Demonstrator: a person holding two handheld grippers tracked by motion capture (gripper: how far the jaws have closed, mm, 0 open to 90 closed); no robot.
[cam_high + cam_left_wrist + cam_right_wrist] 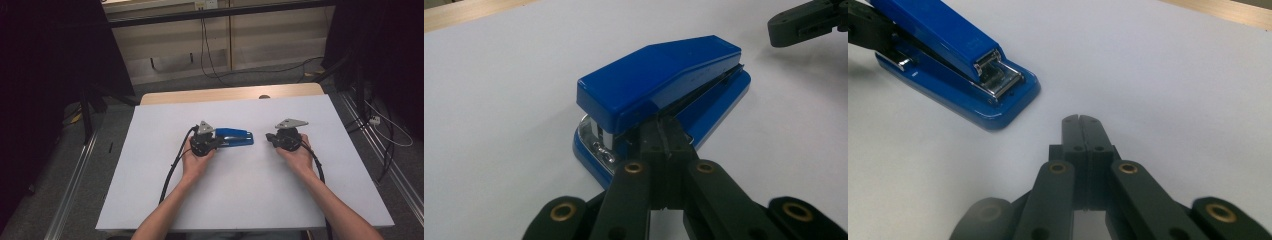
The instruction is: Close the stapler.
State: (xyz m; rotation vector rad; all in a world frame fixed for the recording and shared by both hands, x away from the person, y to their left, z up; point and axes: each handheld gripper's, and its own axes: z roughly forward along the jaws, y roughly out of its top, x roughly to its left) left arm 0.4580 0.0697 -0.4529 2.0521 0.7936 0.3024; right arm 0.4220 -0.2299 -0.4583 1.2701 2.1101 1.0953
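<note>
A blue stapler lies flat on the white table top, near the middle. My left gripper is shut, its tips resting against the stapler's left end. In the left gripper view the closed jaws meet the stapler at the slot between its top arm and base; nothing is clamped between them. My right gripper is shut and lies on the table a short way right of the stapler, pointing at it. In the right gripper view its closed tips stay apart from the stapler.
A strip of wooden table edge shows beyond the white top. Black cables trail from both grippers toward the near edge. Metal rails run along the floor on both sides, with dark equipment behind.
</note>
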